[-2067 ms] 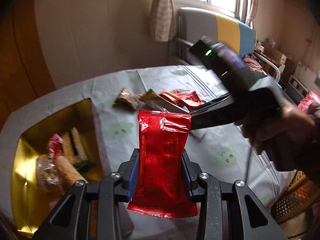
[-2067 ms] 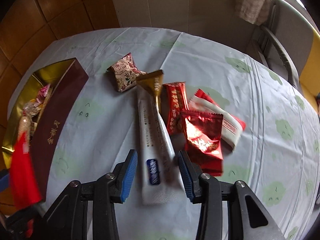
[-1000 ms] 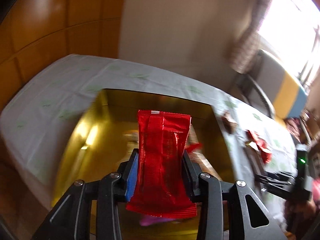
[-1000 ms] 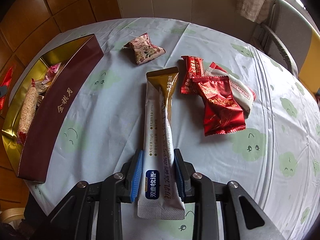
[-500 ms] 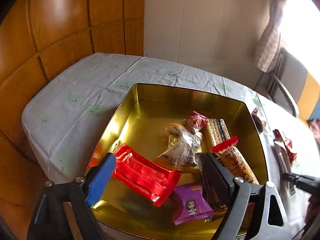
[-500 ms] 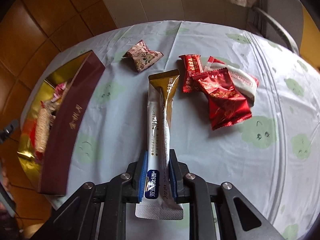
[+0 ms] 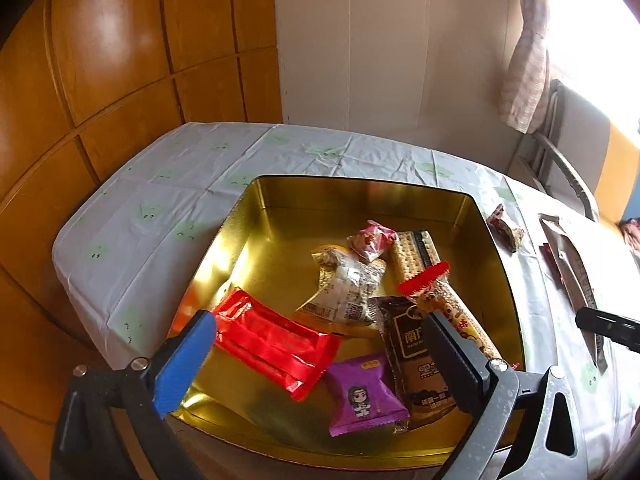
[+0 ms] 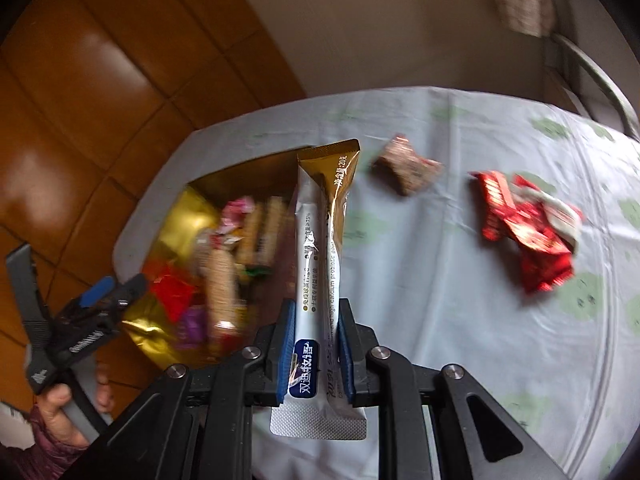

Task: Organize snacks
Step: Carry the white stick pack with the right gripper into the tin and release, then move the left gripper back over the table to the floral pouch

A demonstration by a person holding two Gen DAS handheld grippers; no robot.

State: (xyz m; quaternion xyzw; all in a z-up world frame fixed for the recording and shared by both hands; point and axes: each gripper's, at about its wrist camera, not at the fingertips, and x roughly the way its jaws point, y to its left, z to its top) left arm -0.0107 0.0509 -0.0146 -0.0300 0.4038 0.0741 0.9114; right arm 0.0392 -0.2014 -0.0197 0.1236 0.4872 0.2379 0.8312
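Note:
My left gripper (image 7: 320,344) hangs over the near side of the gold tin (image 7: 360,192), its jaws opening wide with nothing pressed between them. Below them the red packet (image 7: 276,342) lies flat on the tin floor, beside a purple packet (image 7: 364,398) and a dark brown bar (image 7: 416,360). My right gripper (image 8: 316,354) is shut on the long white and gold stick sachet (image 8: 320,240), held up off the table. In the right wrist view the left gripper (image 8: 100,300) shows at the tin's (image 8: 176,216) near corner, in a person's hand (image 8: 64,404).
More snacks lie in the tin: a clear bag (image 7: 344,288), a pink candy (image 7: 370,240), cracker sticks (image 7: 436,280). On the tablecloth (image 8: 440,280) remain a brown patterned packet (image 8: 408,168) and a heap of red packets (image 8: 528,224). A wood-panelled wall and a chair stand behind.
My left gripper has opened and the red packet has dropped into the tin. My right gripper has shut on the stick sachet and lifted it off the table, swinging toward the tin.

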